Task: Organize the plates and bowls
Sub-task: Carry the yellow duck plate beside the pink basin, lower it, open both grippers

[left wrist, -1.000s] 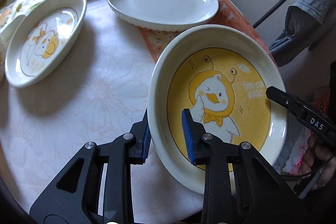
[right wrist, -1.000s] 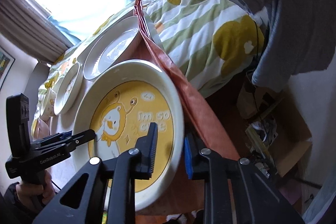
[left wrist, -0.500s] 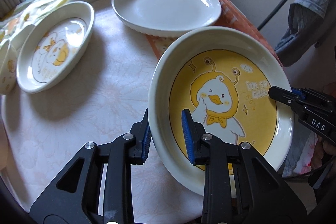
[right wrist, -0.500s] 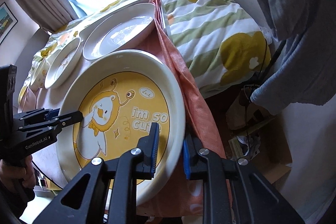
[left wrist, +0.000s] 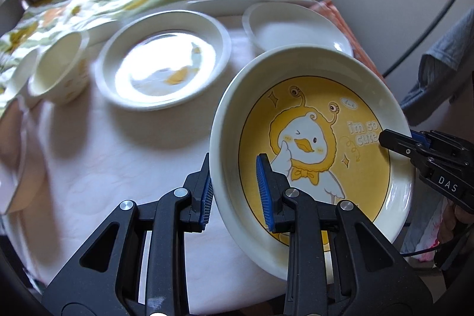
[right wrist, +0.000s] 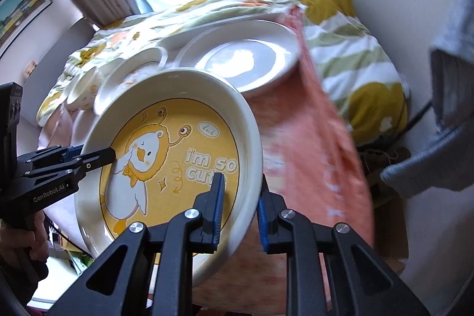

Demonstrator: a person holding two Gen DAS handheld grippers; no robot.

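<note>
I've got the yellow duck plate [left wrist: 311, 150] lifted off the bench [left wrist: 118, 168] between both tools, and over the last second it has swung across: in the left wrist view the smaller duck plate [left wrist: 161, 70] has slid from the 10 o'clock edge toward 11 o'clock near the middle, and a small bowl [left wrist: 59, 73] has come into sight at 9 o'clock. I read that as the carry toward the smaller dishes being under way, with the stacking step not yet done. The plain white plate [right wrist: 240, 61] sits at 12 o'clock beyond the held plate in the right wrist view, partly on the orange cloth [right wrist: 311, 153]. The left gripper [left wrist: 234, 191] has its jaws nearly closed, pinching the plate's rim at its 8 o'clock side, one pad outside the wall and one inside. The right gripper [right wrist: 240, 212] pinches the opposite rim the same way, jaws narrow. The plate hangs tilted, clear of the bench.
</note>
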